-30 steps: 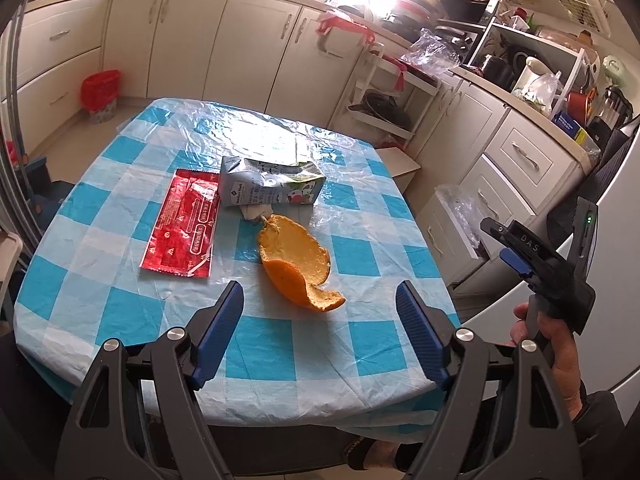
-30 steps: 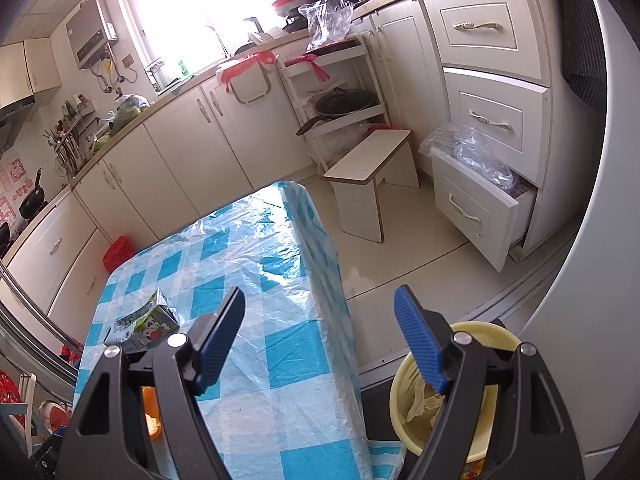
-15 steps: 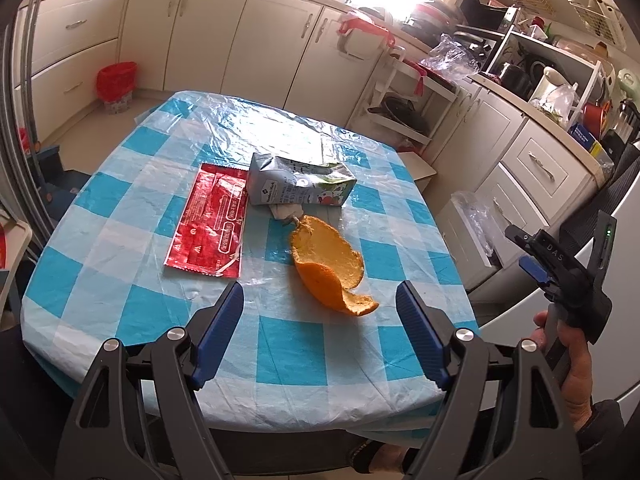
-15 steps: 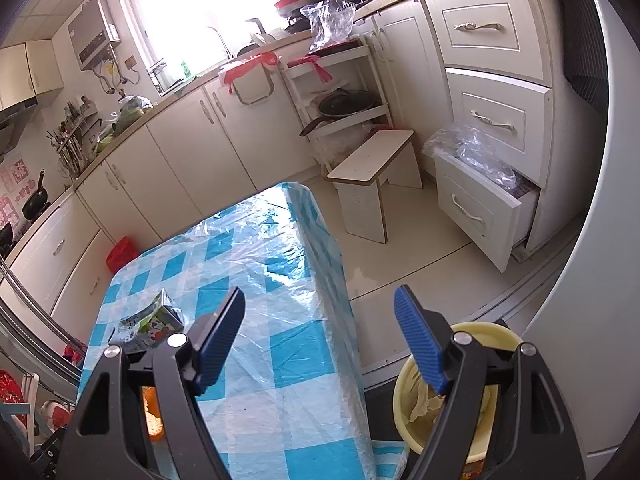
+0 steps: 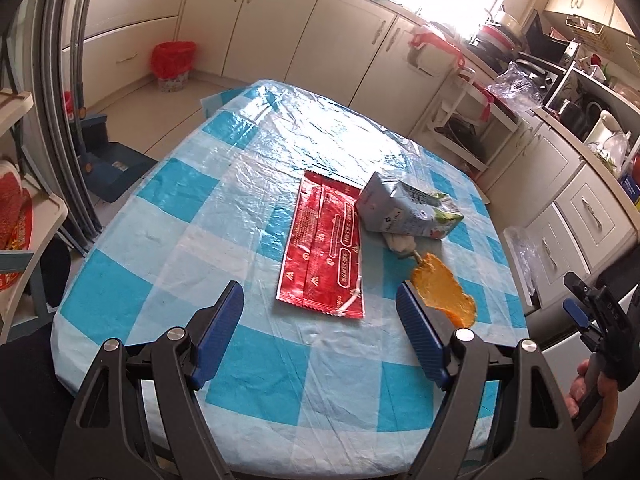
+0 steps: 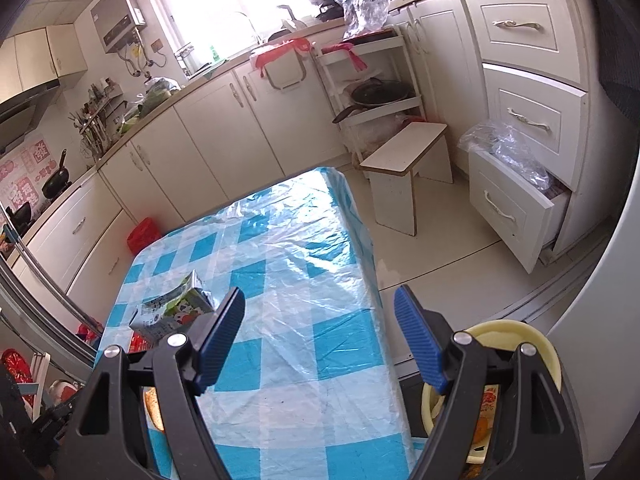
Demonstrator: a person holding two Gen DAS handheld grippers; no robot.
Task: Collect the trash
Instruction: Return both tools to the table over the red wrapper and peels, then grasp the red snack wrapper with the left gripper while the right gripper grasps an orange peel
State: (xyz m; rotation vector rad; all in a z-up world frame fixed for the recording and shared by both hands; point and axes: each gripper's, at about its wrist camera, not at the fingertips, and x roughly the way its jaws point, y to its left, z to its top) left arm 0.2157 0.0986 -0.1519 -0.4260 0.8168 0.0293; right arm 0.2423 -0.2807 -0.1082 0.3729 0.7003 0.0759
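Observation:
On the blue-checked table (image 5: 168, 240) lie a flat red wrapper (image 5: 324, 256), a crumpled drink carton (image 5: 404, 210) with a white scrap under it, and an orange peel (image 5: 444, 292). My left gripper (image 5: 320, 336) hovers open over the near edge, the wrapper just ahead between its fingers, the peel behind its right finger (image 5: 418, 336). My right gripper (image 6: 318, 340) is open and empty over the table's right side; the carton (image 6: 172, 312) shows at its left finger. The right gripper (image 5: 596, 320) also shows in the left wrist view, held by a hand.
A yellow bin (image 6: 512, 364) with scraps stands on the floor beside the table, behind my right finger. A white stool (image 6: 404, 172), an open drawer holding plastic (image 6: 516, 196), a pan rack (image 6: 376, 96) and a red bin (image 5: 174, 60) line the cabinets.
My left gripper has swung left and dropped lower, so the red wrapper now lies between its fingers instead of the orange peel. The right gripper shifted slightly over the table. Both stay open.

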